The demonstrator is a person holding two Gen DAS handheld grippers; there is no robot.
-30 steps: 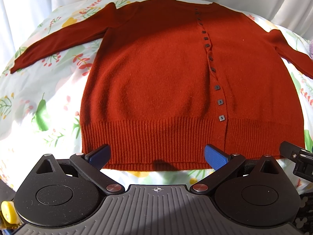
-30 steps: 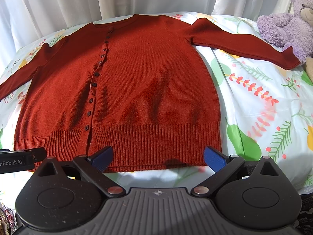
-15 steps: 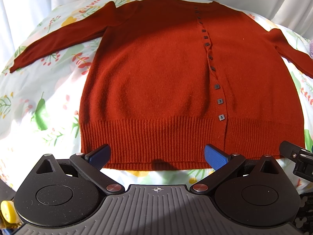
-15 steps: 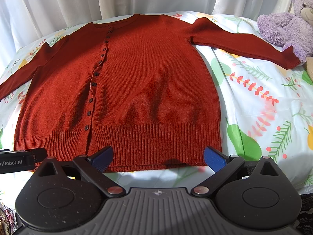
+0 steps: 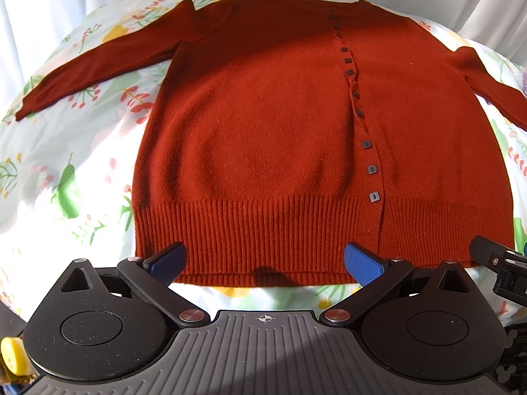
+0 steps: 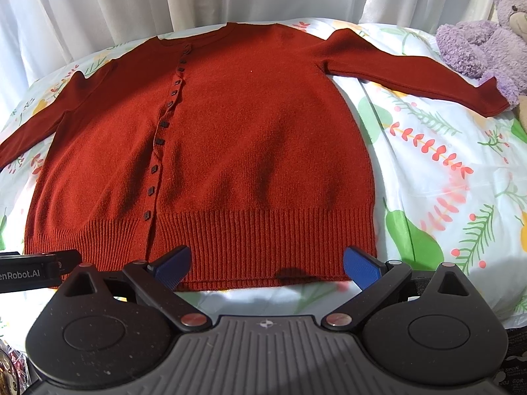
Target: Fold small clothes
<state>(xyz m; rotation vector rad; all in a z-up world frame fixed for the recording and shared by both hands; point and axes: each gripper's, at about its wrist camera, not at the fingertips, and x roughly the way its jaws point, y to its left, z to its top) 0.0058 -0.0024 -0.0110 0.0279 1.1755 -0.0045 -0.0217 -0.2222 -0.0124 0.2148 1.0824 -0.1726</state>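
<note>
White curtains behind; floral sheet covers the bed, sunlit patches on the left side in the left wrist view.

Cardigan, rust red, lies flat & spread out on the sheet, front up, buttoned. Hem nearest both cams, neckline far, by the curtains. Row of small dark buttons runs from neck to ribbed hem band. Both sleeves out to the sides: left sleeve angled down across the sheet, right sleeve stretched toward a purple teddy at the far right; cuff ends just beside the teddy, can't tell if touching.

L gripper: jaws wide apart, blue pads either side of the hem's left-centre part, holding nothing; tips sit at the hem edge, contact w/ cloth unclear. R gripper: also wide open, empty, tips at the hem's right part, one pad near the right corner. Each gripper's edge shows in the other's view, so they're side by side along the hem.
</note>
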